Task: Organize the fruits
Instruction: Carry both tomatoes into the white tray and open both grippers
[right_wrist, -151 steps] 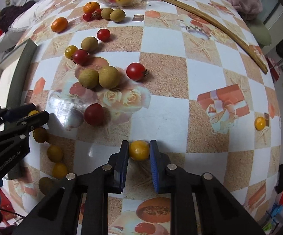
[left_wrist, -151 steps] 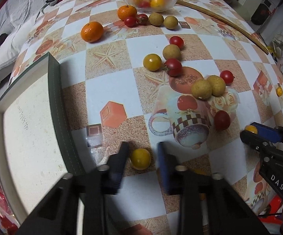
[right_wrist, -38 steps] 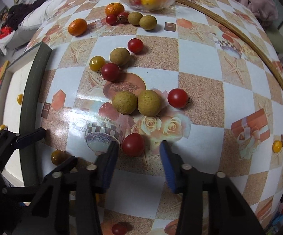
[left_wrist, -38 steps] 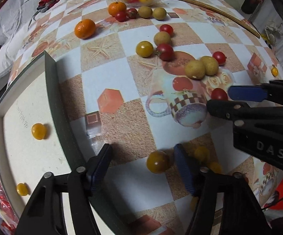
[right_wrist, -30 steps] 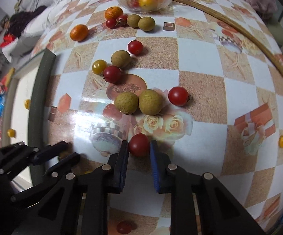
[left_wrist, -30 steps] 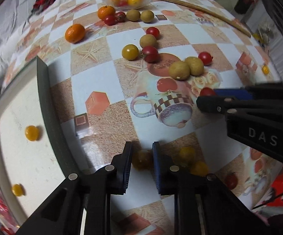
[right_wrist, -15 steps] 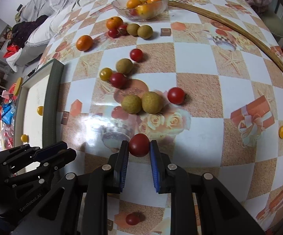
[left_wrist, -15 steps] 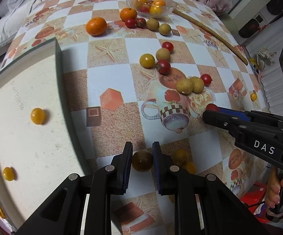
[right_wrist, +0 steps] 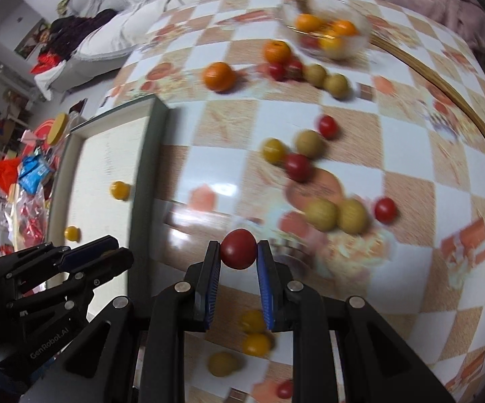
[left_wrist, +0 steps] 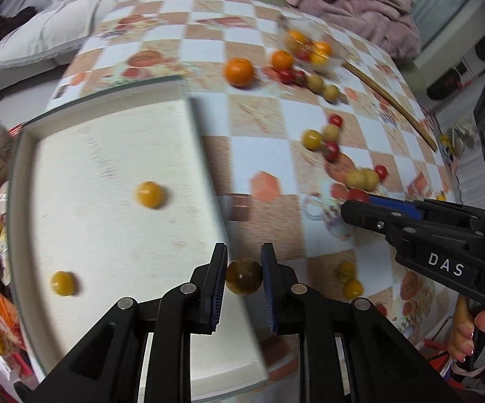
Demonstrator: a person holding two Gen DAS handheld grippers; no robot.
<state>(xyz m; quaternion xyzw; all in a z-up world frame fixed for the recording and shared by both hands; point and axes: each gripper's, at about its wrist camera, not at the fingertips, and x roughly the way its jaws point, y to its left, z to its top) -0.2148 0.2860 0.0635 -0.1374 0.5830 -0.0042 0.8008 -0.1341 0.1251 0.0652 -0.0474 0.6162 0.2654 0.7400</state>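
- Left gripper (left_wrist: 243, 275) is squeezed tight on a brownish yellow tomato (left_wrist: 244, 275), held up over the edge of the tray (left_wrist: 205, 154).
- Right gripper (right_wrist: 238, 252) is squeezed tight on a red tomato (right_wrist: 238, 249), held up above the table (right_wrist: 410, 154).
- Two small yellow tomatoes (left_wrist: 149, 194) lie inside the tray, well apart from each other.
- More fruit sits loose on the checked table: red and yellow tomatoes, round tan fruits and two oranges (right_wrist: 219, 76).
- Far back, a glass bowl (right_wrist: 329, 35) holds orange and yellow fruit.
- Three yellow tomatoes (right_wrist: 255, 344) lie close together on the table near the front, under the right gripper.
- Both views are blurry.
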